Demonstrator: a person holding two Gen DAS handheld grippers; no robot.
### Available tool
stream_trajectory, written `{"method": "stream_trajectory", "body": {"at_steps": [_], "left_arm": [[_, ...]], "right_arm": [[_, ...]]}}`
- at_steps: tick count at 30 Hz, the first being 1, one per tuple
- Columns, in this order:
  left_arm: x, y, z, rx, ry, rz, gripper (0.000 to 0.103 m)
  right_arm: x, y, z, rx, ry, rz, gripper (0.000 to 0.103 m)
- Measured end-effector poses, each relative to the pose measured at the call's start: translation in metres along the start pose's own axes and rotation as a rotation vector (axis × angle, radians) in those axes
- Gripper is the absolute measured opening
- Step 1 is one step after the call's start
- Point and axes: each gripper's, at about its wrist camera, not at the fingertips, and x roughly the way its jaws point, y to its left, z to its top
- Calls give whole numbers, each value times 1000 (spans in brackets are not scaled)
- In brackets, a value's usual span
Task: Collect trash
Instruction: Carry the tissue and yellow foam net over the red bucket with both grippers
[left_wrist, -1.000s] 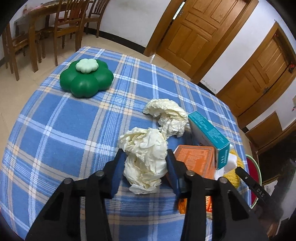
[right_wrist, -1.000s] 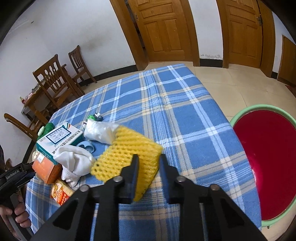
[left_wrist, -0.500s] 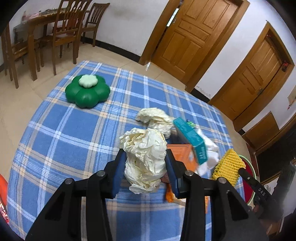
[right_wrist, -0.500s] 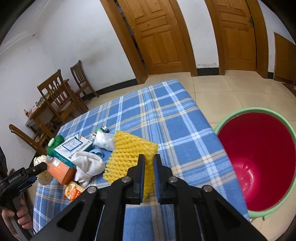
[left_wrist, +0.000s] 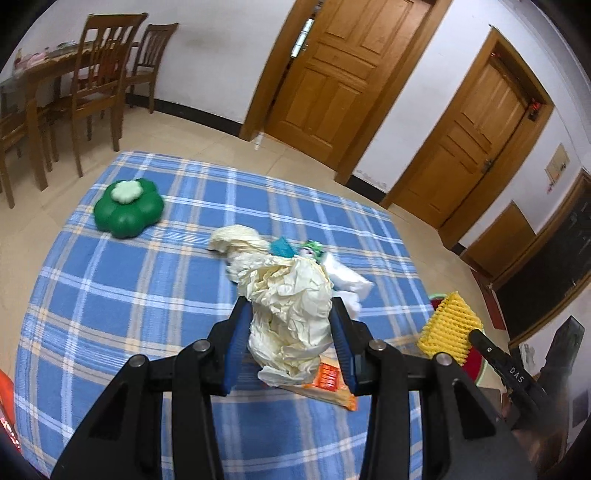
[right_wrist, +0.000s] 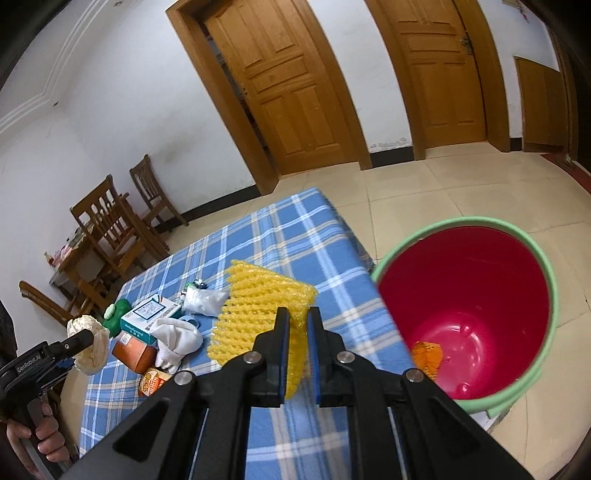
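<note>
Left wrist view: the left gripper (left_wrist: 291, 332) has its jaws clamped on a crumpled paper wad (left_wrist: 291, 310), held above the table (left_wrist: 122, 295). A second wad (left_wrist: 238, 238), a white bag (left_wrist: 347, 278) and an orange packet (left_wrist: 328, 384) lie on the checked cloth; a green flower-shaped box (left_wrist: 127, 212) sits well apart. Right wrist view: the right gripper (right_wrist: 297, 328) has its jaws clamped on yellow foam netting (right_wrist: 258, 302), near the table edge, beside the red bin (right_wrist: 469, 306). An orange scrap (right_wrist: 428, 358) lies in the bin.
</note>
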Motion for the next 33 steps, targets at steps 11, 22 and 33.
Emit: {"method": "stream_trajectory", "body": {"at_steps": [11, 22, 33], "left_arm": [[2, -58, 0, 117, 24, -72, 43], [23, -123, -4, 234, 69, -132, 43], [61, -187, -25, 363, 144, -176, 43]], "right_arm": [[-34, -46, 0, 87, -57, -70, 11], [-57, -88, 1, 154, -121, -166, 12], [-56, -128, -6, 217, -116, -255, 13]]}}
